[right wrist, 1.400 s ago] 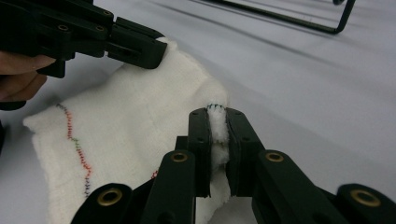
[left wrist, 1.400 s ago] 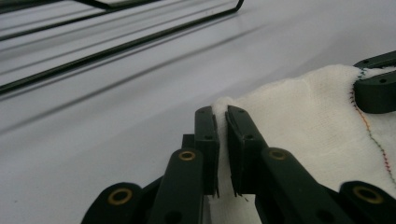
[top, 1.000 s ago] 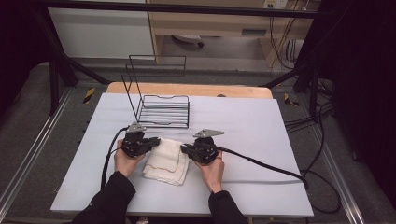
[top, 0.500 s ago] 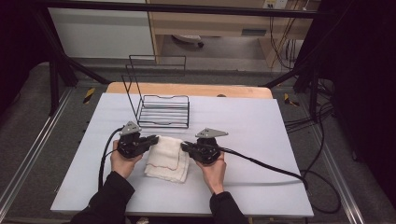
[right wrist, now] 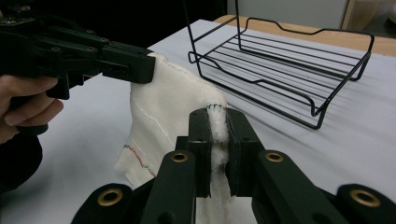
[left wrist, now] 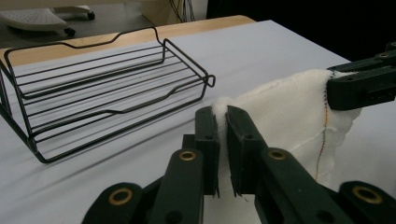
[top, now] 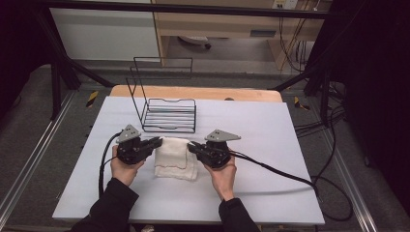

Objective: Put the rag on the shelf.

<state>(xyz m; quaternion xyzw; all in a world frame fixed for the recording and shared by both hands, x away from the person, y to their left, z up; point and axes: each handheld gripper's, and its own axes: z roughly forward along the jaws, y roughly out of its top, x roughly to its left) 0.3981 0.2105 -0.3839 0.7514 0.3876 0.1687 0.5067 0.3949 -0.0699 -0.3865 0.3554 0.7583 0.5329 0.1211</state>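
A white cloth (top: 175, 157) with a coloured stitched hem hangs folded between both grippers, just above the white table (top: 270, 135). My left gripper (top: 157, 142) is shut on the cloth's far left corner (left wrist: 222, 108). On the far right corner (right wrist: 215, 116) my right gripper (top: 192, 146) is clamped. In the left gripper view the right gripper's jaws pinch the cloth (left wrist: 289, 116) at the right edge. The right gripper view has the left gripper (right wrist: 140, 63) holding the cloth (right wrist: 163, 112) at upper left.
A black wire basket (top: 170, 114) with a tall wire back stands just beyond the cloth, also seen as the basket (left wrist: 107, 88) and the basket (right wrist: 289, 70). Cables (top: 280, 171) trail from both grippers across the table. A wooden edge (top: 193, 92) runs along the far side.
Both grippers have lifted and carried the cloth's far edge a little toward the basket. The cloth is now raised between them.
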